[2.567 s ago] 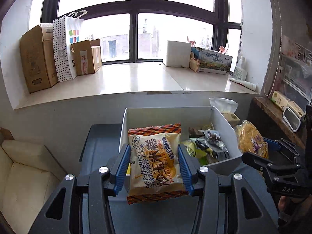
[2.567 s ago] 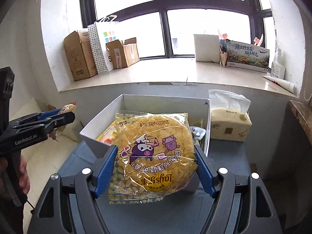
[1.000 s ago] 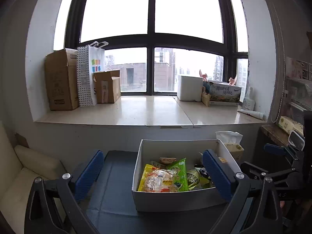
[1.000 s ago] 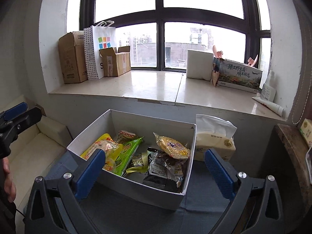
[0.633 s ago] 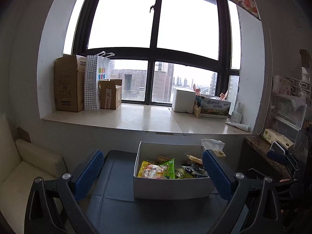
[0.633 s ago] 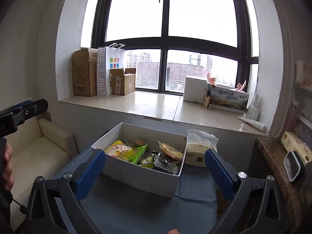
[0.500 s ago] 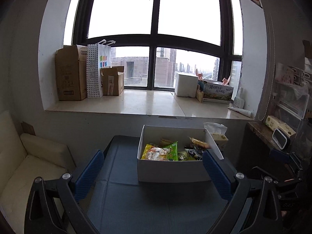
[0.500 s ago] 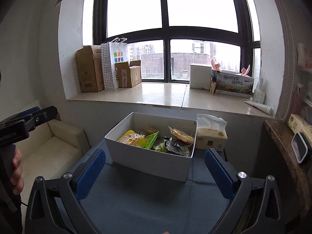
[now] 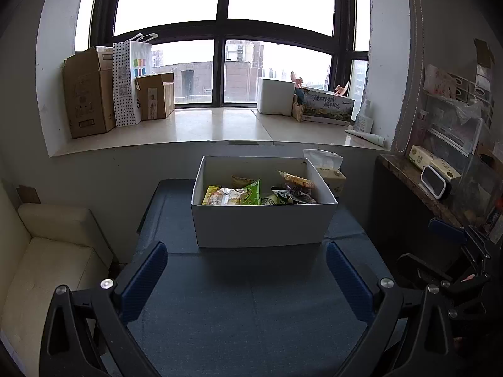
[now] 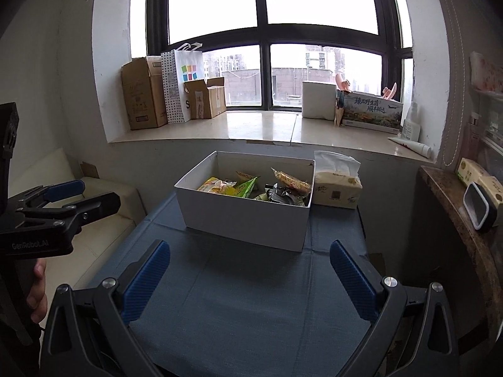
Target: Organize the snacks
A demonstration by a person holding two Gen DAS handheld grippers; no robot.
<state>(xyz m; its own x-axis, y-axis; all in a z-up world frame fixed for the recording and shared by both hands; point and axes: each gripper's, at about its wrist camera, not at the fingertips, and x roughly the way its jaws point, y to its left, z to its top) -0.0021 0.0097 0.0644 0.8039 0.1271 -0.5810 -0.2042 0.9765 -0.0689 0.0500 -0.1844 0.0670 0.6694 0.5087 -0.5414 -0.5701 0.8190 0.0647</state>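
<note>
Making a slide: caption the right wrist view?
Open right gripper facing a white box of snack packets on a blue-clothed table.

The box (image 9: 263, 223) sits on the counter (image 9: 251, 308) toward its far edge, below the windowsill (image 9: 217, 132). Snack packets (image 9: 232, 195) lie inside the box, spread from its left side to its right. A tissue pack (image 10: 337, 188) stands just beside the box on its right, at the far end. On the windowsill, cardboard boxes (image 9: 89, 92) and a paper bag (image 9: 130, 83) stand at the left, and a foam box (image 9: 275, 95) with a printed carton (image 9: 328, 110) stands at the right. A sofa (image 9: 47, 257) lies left of the counter; a side shelf (image 9: 418, 182) runs along its right. The left gripper (image 9: 246, 282) and the right gripper (image 10: 248, 278) hang over the near part of the counter, jaws spread, well apart from the box.
</note>
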